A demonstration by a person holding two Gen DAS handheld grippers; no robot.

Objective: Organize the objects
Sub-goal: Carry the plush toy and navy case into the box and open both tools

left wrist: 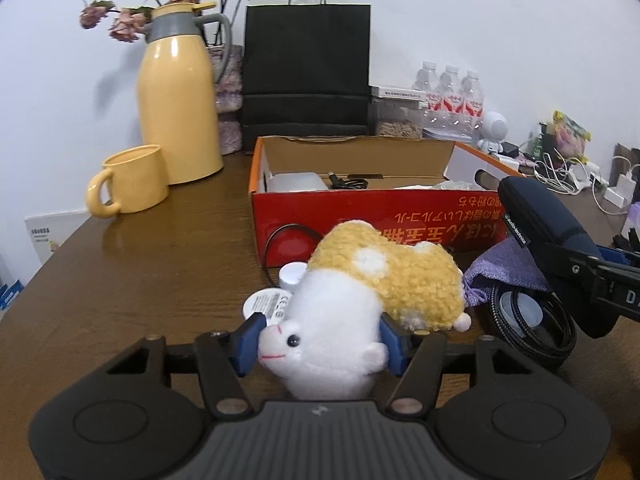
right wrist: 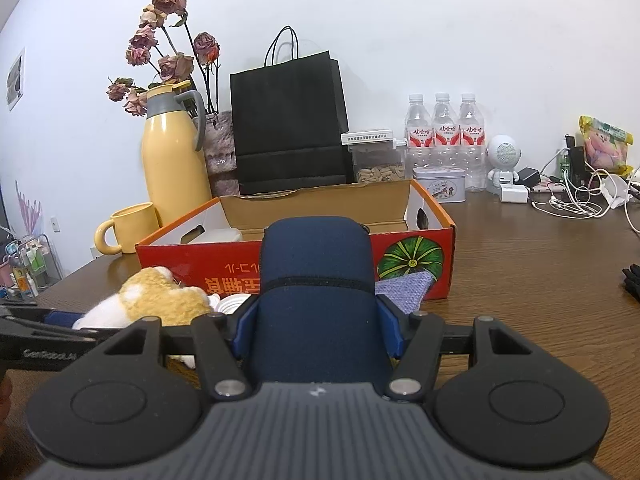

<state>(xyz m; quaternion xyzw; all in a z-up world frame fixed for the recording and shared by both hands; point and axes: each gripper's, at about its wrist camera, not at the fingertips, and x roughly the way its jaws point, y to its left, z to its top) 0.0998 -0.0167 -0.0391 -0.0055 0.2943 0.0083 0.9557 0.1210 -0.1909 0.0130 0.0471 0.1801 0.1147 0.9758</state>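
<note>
On a wooden table (left wrist: 132, 272), the left gripper (left wrist: 320, 340) pinches a white-and-yellow plush toy (left wrist: 360, 300) lying before an open red cardboard box (left wrist: 360, 216). The right gripper (right wrist: 318, 328) clamps a navy zippered case (right wrist: 318, 280) — raised just beside the toy.

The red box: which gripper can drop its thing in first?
Probably right. The right gripper holds the navy case raised, right before the red box. The left gripper clamps the plush toy lying on the table.

A plain white wall (right wrist: 440, 20) stands behind the dark wooden table (right wrist: 540, 280), evenly lit, with a small picture (right wrist: 15, 78) hung on it.
</note>
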